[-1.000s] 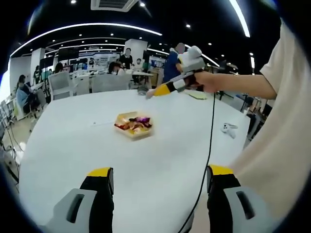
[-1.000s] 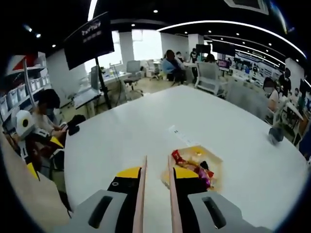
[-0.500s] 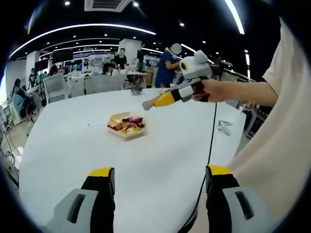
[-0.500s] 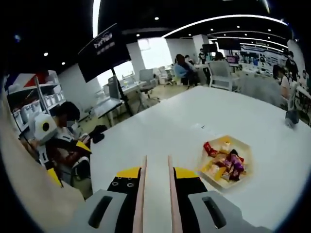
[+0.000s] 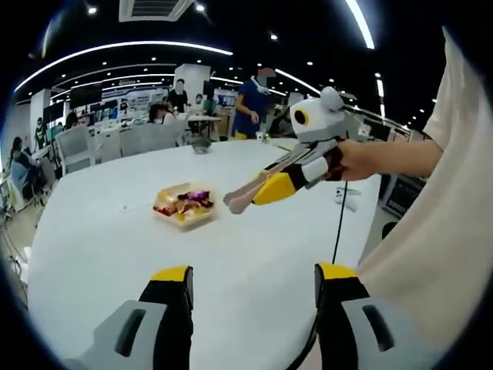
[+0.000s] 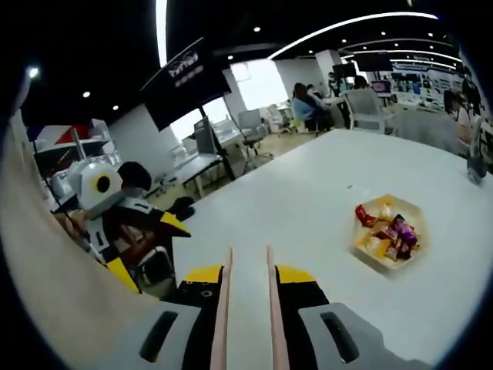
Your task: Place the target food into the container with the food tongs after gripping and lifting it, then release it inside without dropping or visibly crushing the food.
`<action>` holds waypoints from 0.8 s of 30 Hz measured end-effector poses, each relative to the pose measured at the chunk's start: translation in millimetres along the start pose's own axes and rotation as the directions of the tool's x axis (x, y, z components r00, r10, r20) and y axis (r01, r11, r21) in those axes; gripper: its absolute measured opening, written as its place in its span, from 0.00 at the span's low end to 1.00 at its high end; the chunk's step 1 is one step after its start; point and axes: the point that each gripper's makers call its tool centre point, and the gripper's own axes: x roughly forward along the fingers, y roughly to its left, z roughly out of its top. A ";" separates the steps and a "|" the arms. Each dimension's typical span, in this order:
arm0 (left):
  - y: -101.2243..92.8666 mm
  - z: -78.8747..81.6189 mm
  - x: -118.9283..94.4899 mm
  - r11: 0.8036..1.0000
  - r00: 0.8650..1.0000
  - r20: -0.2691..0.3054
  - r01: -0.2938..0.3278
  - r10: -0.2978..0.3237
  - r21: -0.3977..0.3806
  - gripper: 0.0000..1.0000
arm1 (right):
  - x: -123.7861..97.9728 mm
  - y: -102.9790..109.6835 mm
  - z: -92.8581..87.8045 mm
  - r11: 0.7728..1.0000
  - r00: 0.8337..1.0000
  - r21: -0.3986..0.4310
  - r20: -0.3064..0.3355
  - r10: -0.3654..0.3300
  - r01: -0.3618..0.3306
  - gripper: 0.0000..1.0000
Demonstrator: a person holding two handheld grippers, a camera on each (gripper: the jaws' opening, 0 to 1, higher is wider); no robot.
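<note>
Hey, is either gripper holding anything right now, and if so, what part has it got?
The right gripper is shut on the food tongs, with its jaws clamping the two arms from outside. The left gripper is open and holds nothing.

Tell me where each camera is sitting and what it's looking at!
Left gripper view: rides on the left gripper, looking across the white table at the tray of snacks; the right gripper with its tongs, a hand and a pale sleeve come in from the right.
Right gripper view: rides on the right gripper, looking along the tongs over the table; the left gripper shows at left.
Both share the table and the tray of snacks.
</note>
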 end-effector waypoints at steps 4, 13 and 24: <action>-4.7 2.8 4.3 1.000 1.000 -0.004 0.015 -0.015 0.017 0.59 | -7.3 12.7 -6.5 1.000 1.000 0.009 0.008 0.028 -0.028 0.24; -11.7 6.6 7.5 0.999 1.000 0.001 0.031 -0.031 0.032 0.54 | -15.6 32.0 -9.6 0.997 0.996 -0.010 0.022 0.083 -0.083 0.24; -26.1 22.4 13.8 0.997 0.997 0.038 0.066 -0.067 0.040 0.40 | -29.1 57.1 -5.9 0.982 0.985 -0.096 0.025 0.169 -0.166 0.24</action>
